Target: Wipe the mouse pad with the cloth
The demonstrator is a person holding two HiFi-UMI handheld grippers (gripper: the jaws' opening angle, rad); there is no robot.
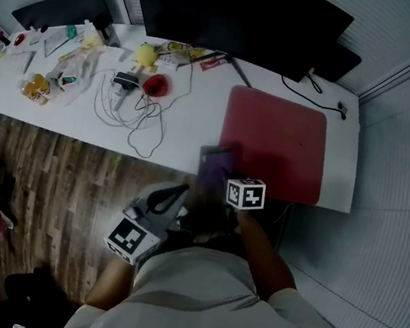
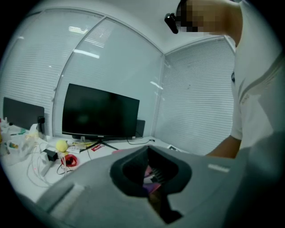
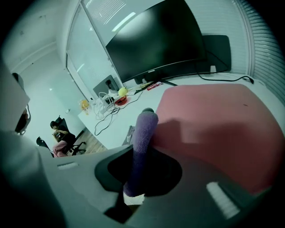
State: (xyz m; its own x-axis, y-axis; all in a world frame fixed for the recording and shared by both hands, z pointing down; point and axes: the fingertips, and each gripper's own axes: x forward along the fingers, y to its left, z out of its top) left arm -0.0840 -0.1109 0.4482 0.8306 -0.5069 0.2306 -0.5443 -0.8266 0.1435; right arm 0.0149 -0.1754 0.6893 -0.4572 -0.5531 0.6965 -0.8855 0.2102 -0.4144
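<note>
Both jaws of the right gripper [image 3: 143, 151] pinch the purple cloth [image 3: 143, 129] at the red mouse pad's [image 3: 213, 120] near edge. The left gripper [image 2: 150, 156] is closed and empty. Wiping well likely needs the cloth pressed flat, with overlapping strokes.

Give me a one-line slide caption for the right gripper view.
Right claw shut on a thick purple cloth, red rectangular mouse pad ahead on the white desk, black monitor behind.

Dim, bluish, fisheye-warped, perhaps underexposed
</note>
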